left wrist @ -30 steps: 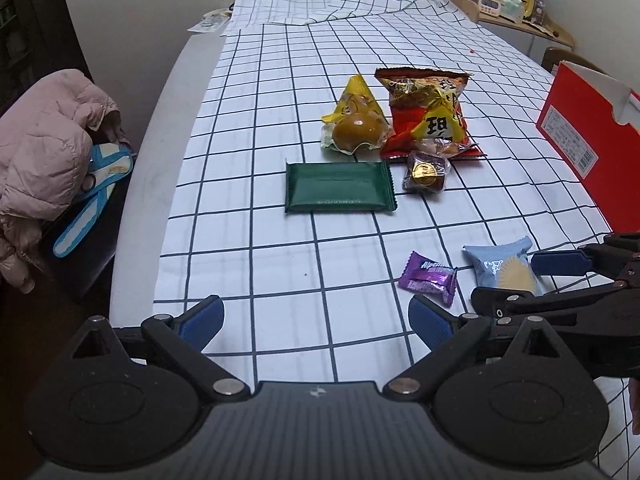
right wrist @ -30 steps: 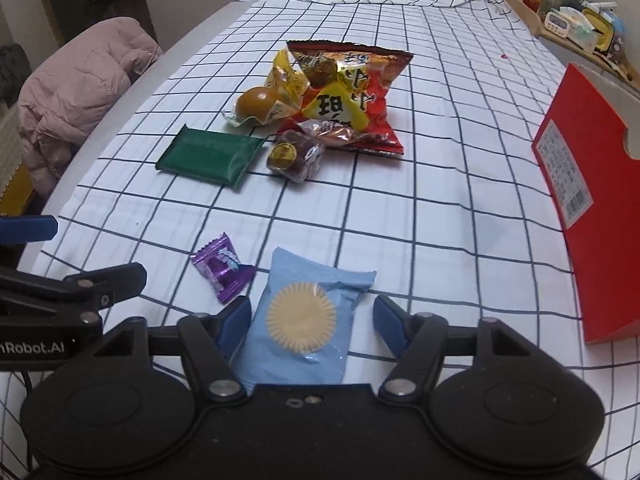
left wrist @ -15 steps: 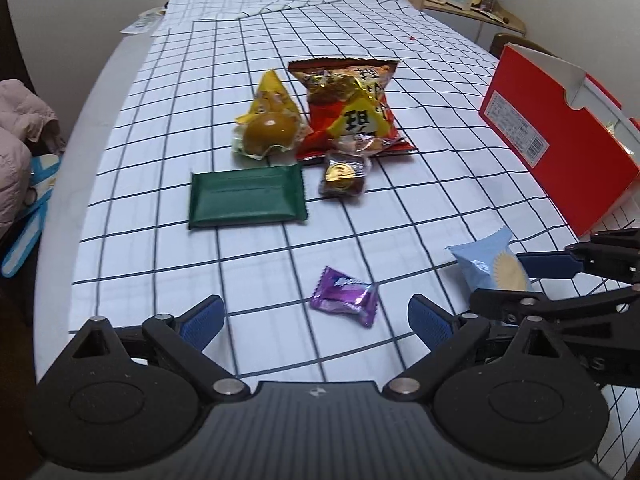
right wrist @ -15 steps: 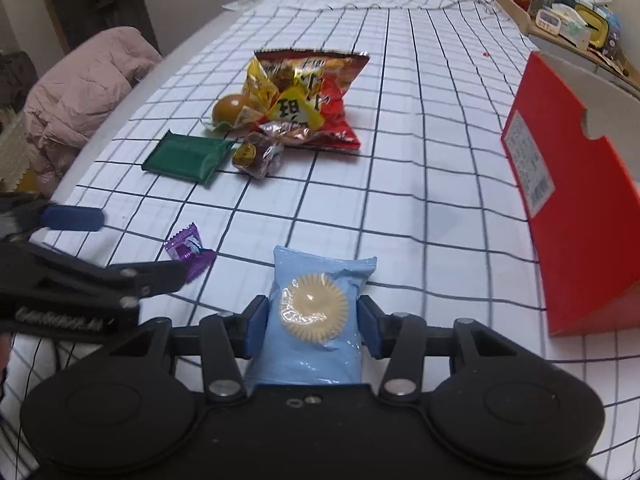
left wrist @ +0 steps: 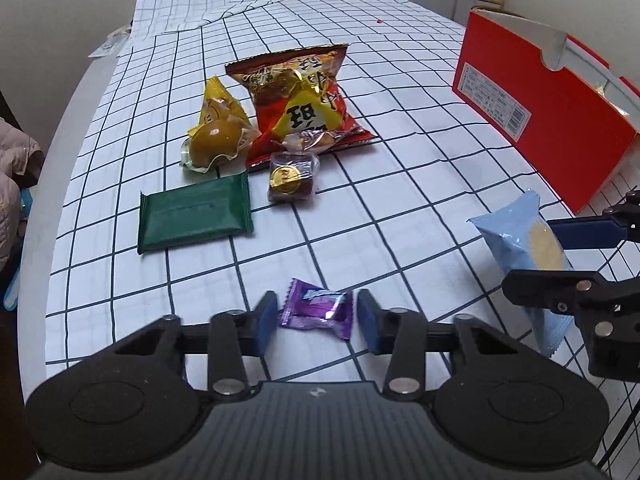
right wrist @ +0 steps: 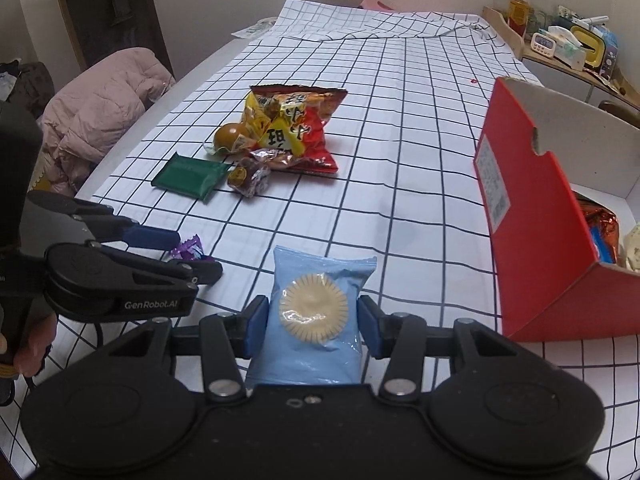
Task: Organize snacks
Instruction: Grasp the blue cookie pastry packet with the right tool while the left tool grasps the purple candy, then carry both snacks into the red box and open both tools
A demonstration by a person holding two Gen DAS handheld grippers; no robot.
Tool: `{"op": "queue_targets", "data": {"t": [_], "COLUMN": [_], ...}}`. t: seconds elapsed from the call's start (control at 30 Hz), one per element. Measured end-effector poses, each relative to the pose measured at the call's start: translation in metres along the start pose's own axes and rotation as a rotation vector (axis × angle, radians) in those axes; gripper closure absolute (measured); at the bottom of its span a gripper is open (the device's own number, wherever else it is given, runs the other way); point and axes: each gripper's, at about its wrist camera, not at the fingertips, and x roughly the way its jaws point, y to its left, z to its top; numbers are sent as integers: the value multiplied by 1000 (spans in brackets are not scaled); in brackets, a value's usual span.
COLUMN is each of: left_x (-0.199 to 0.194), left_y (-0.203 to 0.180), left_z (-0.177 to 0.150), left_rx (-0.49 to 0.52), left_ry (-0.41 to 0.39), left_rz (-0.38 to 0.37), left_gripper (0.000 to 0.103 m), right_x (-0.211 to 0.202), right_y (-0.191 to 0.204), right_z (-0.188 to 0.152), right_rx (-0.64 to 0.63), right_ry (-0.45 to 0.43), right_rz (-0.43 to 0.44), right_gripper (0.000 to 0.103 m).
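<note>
The light blue cookie packet (right wrist: 316, 320) sits clamped between the jaws of the right gripper (right wrist: 310, 326), both blue pads pressed on its sides, lifted clear of the table (right wrist: 420, 184); in the left wrist view the same packet (left wrist: 520, 240) hangs tilted near the red box (left wrist: 552, 120). The purple candy (left wrist: 318, 314) lies on the checked cloth between the jaws of the left gripper (left wrist: 316, 320); the jaws stand partly open on either side of it, narrow gaps showing, so nothing is held. Further off lie 4 more snacks close together: a green flat packet (left wrist: 194, 214), a brown round-sealed sweet (left wrist: 290, 178), a yellow wrapped egg (left wrist: 216, 140) and a red chip bag (left wrist: 304, 104). The red box (right wrist: 552, 232) stands open at the right, some wrapped snacks inside; a pink jacket (right wrist: 100, 112) rests beside the table.
</note>
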Motion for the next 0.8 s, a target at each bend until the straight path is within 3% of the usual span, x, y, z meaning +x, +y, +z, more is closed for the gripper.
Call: {"op": "queue_targets", "data": {"t": [0.17,0.43,0.8], "left_x": [-1,-6,-63], "left_y": [-9,-7,-34], "left_z": [1,6,35], "left_rx": [12,-108,-189], "left_ry": [-2,17,-37], "left_rz": [30,10,6], "left_gripper": [78,81,81], "right_x": [-5,-29,-83], "right_y": [-7,-23,-56], "right_z": [-2,-1,12], "right_rx": [8,19,10], "right_ry": [-1,-21,-94], "right_rz": [-3,3,38], "right_gripper": [56,56,56]}}
